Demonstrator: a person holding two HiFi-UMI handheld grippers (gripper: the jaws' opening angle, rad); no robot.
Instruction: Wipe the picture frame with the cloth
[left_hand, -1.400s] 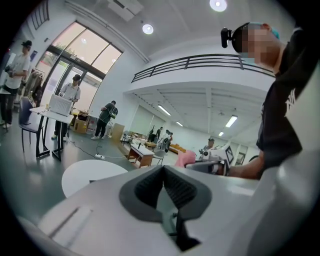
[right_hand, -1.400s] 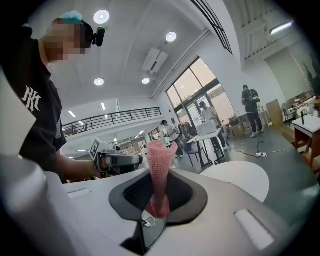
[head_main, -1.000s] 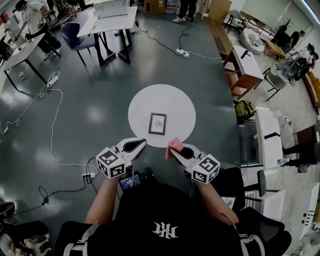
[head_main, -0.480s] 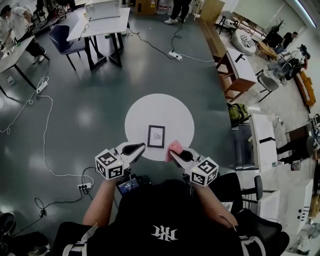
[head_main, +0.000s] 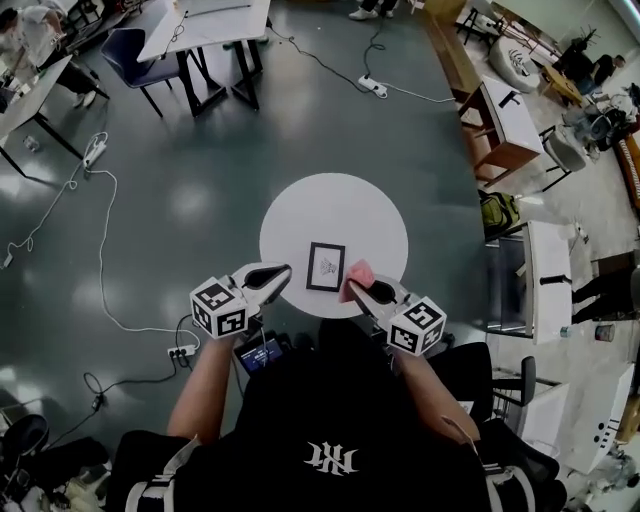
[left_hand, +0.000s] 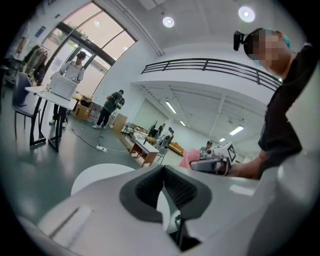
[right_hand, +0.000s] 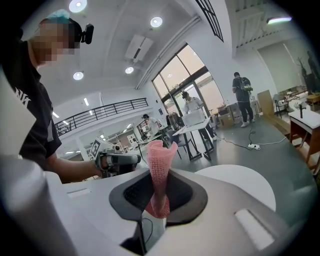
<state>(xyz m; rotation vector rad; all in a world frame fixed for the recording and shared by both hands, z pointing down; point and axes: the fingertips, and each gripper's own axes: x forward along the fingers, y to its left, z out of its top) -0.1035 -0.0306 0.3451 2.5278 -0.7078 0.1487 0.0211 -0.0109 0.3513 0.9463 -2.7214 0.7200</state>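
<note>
Logging textures first. Cloth? (A)

Pink cloth (right_hand: 159, 167): open knit, nubbly, rolled into a standing cone. The right claw (head_main: 351, 288) is clamped on its lower part. Picture frame (head_main: 326, 267): thin dark rectangular border, pale sheet inside, lying flat on the counter (head_main: 340, 205). (B)

Left claw (head_main: 283, 273)? (A)

Narrow. Jaws all but together, just eased apart a hair, nothing between them. (B)

Change since a second back? (A)

Both have come forward over the counter's near edge. The cloth is now just beside the frame's right side; touching or not, I can't tell. (B)

Surroundings? (A)

Counter round, white, smooth. Floor (head_main: 190, 200) grey-green, glossy, with light glare. Loose cable (head_main: 100, 250), power strip (head_main: 372, 88) and black-legged tables (head_main: 205, 25) beyond. (B)
</note>
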